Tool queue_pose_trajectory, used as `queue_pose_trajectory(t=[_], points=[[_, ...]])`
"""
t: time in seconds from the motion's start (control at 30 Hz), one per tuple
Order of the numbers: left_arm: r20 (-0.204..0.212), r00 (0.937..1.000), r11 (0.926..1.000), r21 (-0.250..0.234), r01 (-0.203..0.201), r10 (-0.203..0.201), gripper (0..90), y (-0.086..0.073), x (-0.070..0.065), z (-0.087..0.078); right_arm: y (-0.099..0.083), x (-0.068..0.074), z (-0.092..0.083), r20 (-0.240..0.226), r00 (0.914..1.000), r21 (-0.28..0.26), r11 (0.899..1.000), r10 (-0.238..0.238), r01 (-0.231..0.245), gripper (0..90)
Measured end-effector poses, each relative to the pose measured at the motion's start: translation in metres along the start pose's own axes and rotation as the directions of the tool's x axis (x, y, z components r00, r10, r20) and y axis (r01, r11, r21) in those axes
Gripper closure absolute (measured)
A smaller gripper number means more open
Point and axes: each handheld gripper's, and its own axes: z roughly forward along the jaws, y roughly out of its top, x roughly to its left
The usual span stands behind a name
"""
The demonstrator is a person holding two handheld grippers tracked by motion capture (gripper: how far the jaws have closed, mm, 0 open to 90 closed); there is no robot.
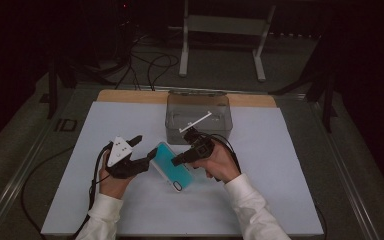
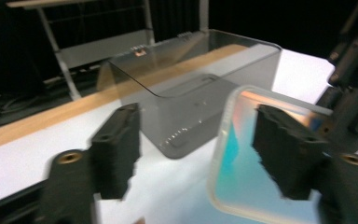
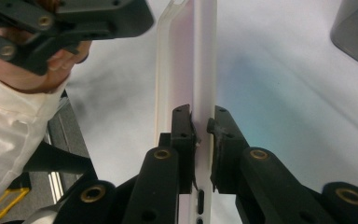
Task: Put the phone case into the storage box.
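Observation:
A phone (image 1: 172,165) with a teal face and a clear case hangs tilted above the white mat. My right gripper (image 1: 180,159) is shut on it: in the right gripper view the jaws (image 3: 201,126) pinch the phone (image 3: 186,60) edge-on across its thin sides. My left gripper (image 1: 145,147) stands open at the phone's left end. In the left gripper view its jaws (image 2: 200,154) are wide apart. The phone's rounded edge (image 2: 242,168) lies between them, partly behind the right jaw, and neither pad presses on it.
A clear grey plastic box (image 1: 198,117) stands open-topped just behind the hands, with a white strip (image 1: 195,122) across it. The white mat (image 1: 130,210) covers the table, and a wooden strip (image 1: 130,96) runs along its far edge. Cables and a metal stand lie beyond.

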Motion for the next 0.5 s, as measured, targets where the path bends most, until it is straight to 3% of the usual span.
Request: queue_pose_trajectory(t=[0.13,0.33,0.5], points=[[-0.037,0.999,0.9996,-0.014,0.025,-0.026,15.8,0.003,0.003,-0.004,0.0,-0.001,-0.002,0.003,1.0,-0.005,1.0,-0.004,0.004,82.2],[-0.061,0.9938,0.9949,-0.047,0.09,-0.093,12.1,0.008,0.012,-0.015,0.0,-0.002,-0.008,0.015,0.9998,-0.019,1.0,0.008,-0.008,82.1],[-0.095,0.9928,0.9973,-0.022,0.071,-0.072,4.6,0.005,0.017,-0.022,0.001,-0.002,-0.011,0.019,0.9998,-0.03,0.999,0.011,-0.01,82.1]])
